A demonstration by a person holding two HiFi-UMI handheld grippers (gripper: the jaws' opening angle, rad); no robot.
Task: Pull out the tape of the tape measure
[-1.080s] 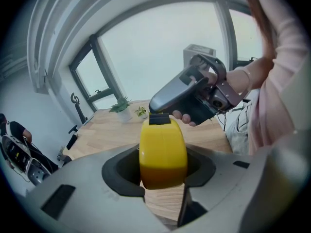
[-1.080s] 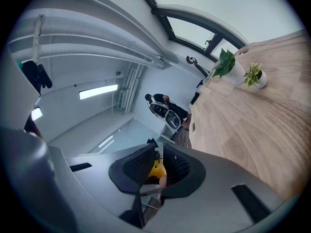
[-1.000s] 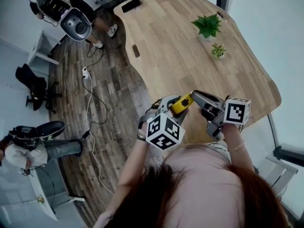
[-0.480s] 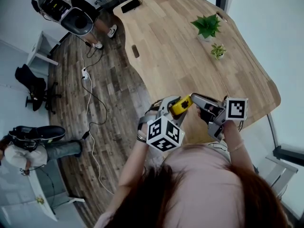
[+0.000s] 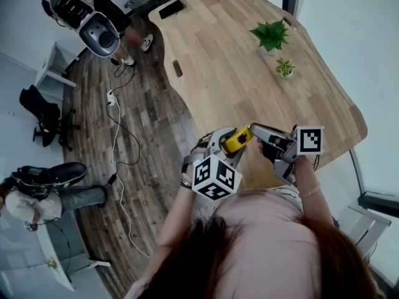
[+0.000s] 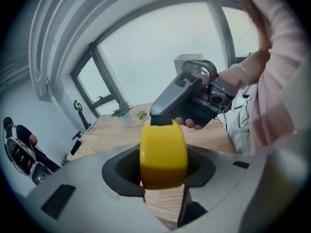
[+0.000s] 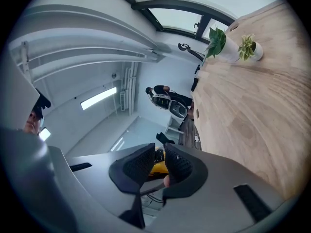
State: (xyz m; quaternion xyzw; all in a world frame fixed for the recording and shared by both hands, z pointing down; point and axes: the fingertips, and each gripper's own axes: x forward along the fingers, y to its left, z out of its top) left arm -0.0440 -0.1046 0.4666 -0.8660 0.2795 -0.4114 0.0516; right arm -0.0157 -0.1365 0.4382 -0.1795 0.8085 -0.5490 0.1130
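The left gripper (image 6: 163, 168) clamps the yellow tape measure (image 6: 164, 142). The right gripper (image 7: 159, 160), jaws narrowly apart, sits just at its front.

Between the left gripper's (image 6: 163, 168) matt grey plastic jaws with their dull, dark rubbery liners (image 6: 120, 171), the tape measure (image 6: 163, 149) is smooth, glossy yellow plastic, the right gripper's (image 7: 158, 165) pads (image 7: 179, 166) are black and finely stippled, and beyond both jaws the table (image 7: 252, 110) is pale, satin-smooth grained wood.
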